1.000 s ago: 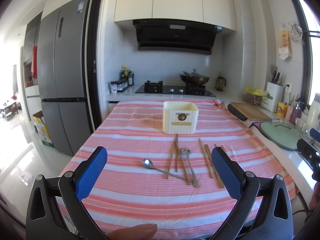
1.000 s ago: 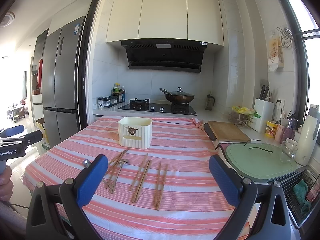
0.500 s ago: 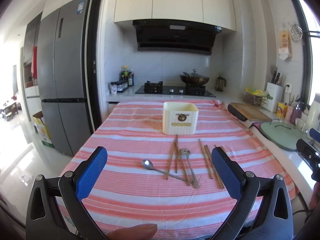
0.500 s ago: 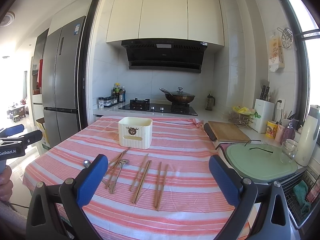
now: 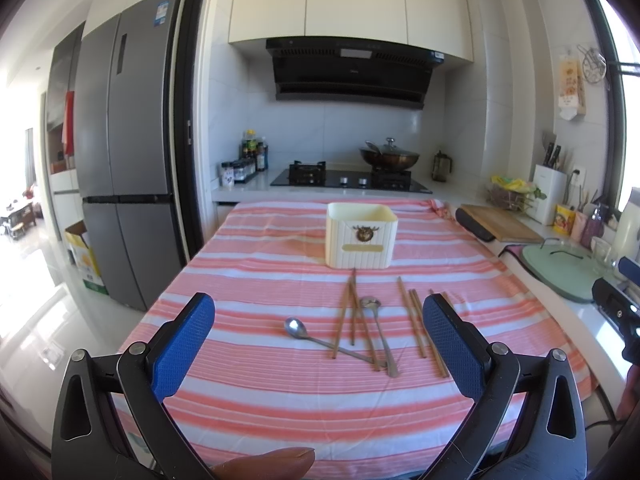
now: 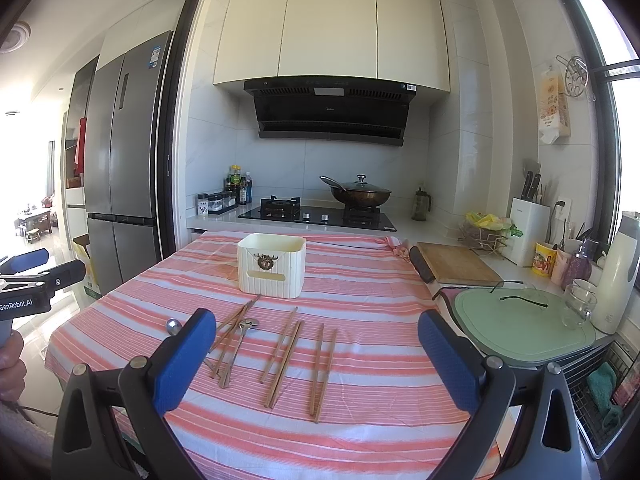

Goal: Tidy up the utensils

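Both tools, left and right, spread wide, two spoons, eight chopsticks, one cream holder

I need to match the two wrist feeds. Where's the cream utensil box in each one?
Left wrist: the box stands upper centre, just right of the midline, on the far part of the striped cloth, beyond the chopsticks.
Right wrist: the box stands left of centre, beyond the spoons.
Shared landmark: the wok on the stove, behind the box in both views.
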Demonstrator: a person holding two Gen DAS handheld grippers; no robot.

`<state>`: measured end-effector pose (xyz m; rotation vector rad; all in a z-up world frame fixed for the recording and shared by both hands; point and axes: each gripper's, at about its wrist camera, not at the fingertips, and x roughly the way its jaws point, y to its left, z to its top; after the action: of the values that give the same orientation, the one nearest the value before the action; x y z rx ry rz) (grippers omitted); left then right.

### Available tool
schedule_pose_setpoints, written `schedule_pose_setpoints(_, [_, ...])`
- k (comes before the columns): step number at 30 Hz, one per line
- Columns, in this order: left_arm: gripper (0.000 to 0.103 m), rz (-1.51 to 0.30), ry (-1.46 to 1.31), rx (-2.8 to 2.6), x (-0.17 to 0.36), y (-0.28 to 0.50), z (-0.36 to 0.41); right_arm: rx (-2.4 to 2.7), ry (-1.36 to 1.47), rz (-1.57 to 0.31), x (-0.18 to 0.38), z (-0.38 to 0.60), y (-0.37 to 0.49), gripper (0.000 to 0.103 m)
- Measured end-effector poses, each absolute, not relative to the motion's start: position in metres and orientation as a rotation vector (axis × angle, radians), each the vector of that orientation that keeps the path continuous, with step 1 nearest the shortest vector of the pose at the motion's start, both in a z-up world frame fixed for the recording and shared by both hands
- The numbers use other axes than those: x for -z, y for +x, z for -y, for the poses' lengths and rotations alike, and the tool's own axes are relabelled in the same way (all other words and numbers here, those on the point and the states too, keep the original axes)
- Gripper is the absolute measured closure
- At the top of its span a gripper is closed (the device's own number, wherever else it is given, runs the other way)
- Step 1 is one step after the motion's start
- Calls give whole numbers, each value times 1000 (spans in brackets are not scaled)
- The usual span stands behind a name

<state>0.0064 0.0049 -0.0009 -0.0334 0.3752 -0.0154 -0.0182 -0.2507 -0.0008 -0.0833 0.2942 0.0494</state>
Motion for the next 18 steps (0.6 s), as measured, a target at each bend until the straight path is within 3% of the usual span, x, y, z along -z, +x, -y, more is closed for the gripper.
schedule_pose_setpoints(18, [0,-439,-39,-5,17,21,-6,-36,-60,-329,14,257,-10,0])
